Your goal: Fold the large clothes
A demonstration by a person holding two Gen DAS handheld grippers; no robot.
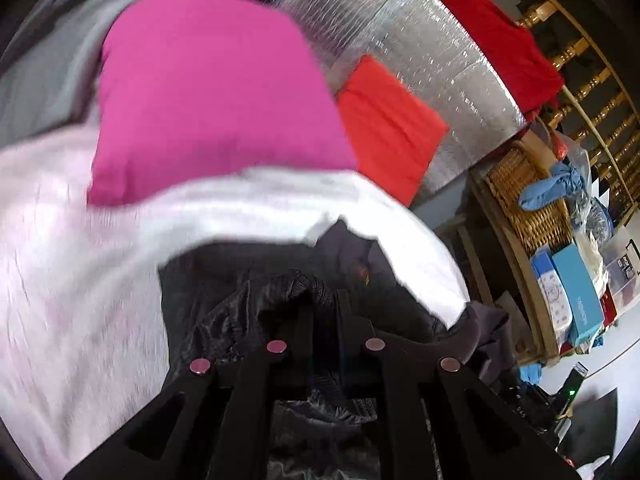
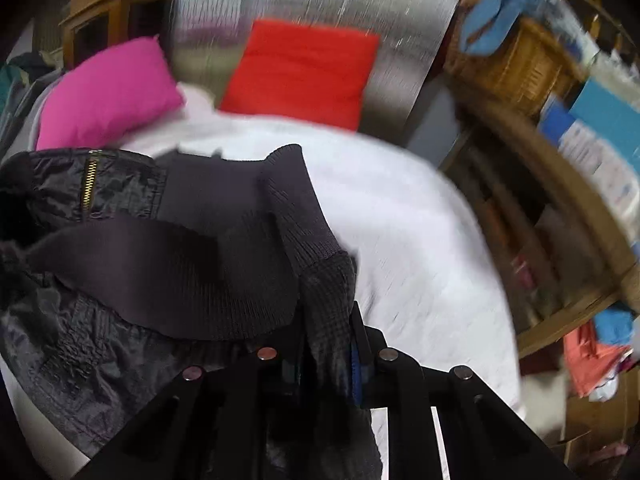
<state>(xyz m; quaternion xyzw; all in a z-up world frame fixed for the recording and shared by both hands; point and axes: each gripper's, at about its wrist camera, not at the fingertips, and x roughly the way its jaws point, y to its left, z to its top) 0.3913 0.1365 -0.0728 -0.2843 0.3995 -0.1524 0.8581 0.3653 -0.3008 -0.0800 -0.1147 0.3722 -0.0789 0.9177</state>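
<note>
A black jacket (image 2: 120, 248) with shiny quilted fabric, ribbed knit cuffs and a gold zipper (image 2: 90, 184) lies bunched on the white bed (image 2: 408, 216). My right gripper (image 2: 328, 316) is shut on a ribbed cuff of the jacket, which rises between its jaws. My left gripper (image 1: 324, 300) is shut on another ribbed, shiny edge of the jacket (image 1: 248, 312), near the bed's (image 1: 80, 264) front. Both views are motion-blurred.
A pink pillow (image 1: 208, 92) and a red pillow (image 1: 388, 128) lie at the bed's head against a silver foil wall (image 1: 440, 52). A wooden shelf with a wicker basket (image 1: 528, 196), blue boxes and clutter stands right of the bed.
</note>
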